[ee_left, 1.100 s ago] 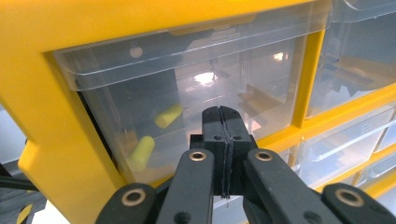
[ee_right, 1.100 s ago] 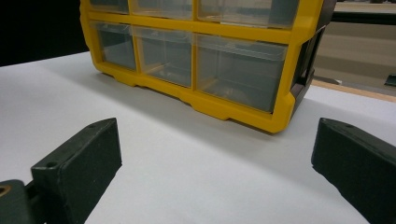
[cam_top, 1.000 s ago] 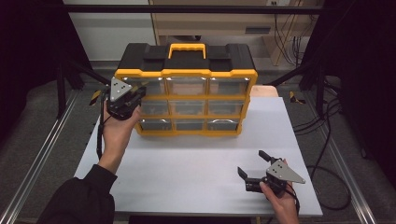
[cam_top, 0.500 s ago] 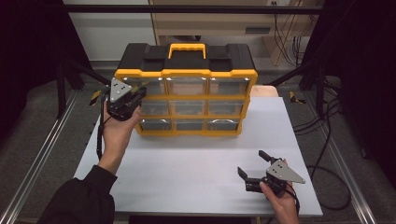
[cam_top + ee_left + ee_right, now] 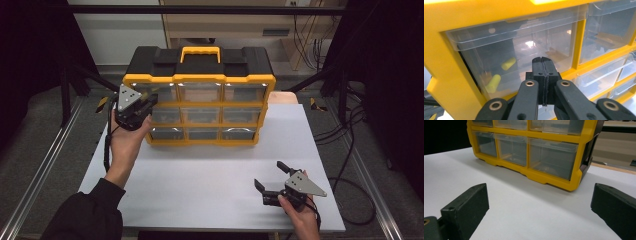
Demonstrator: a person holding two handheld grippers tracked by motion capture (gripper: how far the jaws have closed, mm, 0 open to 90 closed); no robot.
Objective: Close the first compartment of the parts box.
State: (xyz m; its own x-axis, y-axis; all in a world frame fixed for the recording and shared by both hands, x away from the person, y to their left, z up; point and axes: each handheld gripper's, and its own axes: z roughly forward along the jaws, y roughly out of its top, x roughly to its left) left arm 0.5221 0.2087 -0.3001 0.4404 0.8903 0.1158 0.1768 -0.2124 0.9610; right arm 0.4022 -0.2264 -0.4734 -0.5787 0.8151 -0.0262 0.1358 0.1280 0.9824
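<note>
Pressing the shut, empty left hand-held gripper [image 5: 543, 75] against the clear plastic top-left drawer [image 5: 524, 47] of the yellow-and-black organiser [image 5: 200, 80] — next, opening to hook its lip — right hand-held gripper [image 5: 270, 176] wide open, idle.

White table [image 5: 210, 175], matt and pale, set on grey carpet [image 5: 30, 115]. Flanked by a metal rail on the left [image 5: 45, 165] and another on the right [image 5: 367, 175], both running away from the near edge. Black cables [image 5: 345, 125] looped over the floor to the right. Just past the far right corner, a light wooden board [image 5: 286, 96], with a yellow-and-black tag [image 5: 316, 104] near it. Behind, a wooden cabinet [image 5: 225, 25] under a black crossbar [image 5: 200, 9].
</note>
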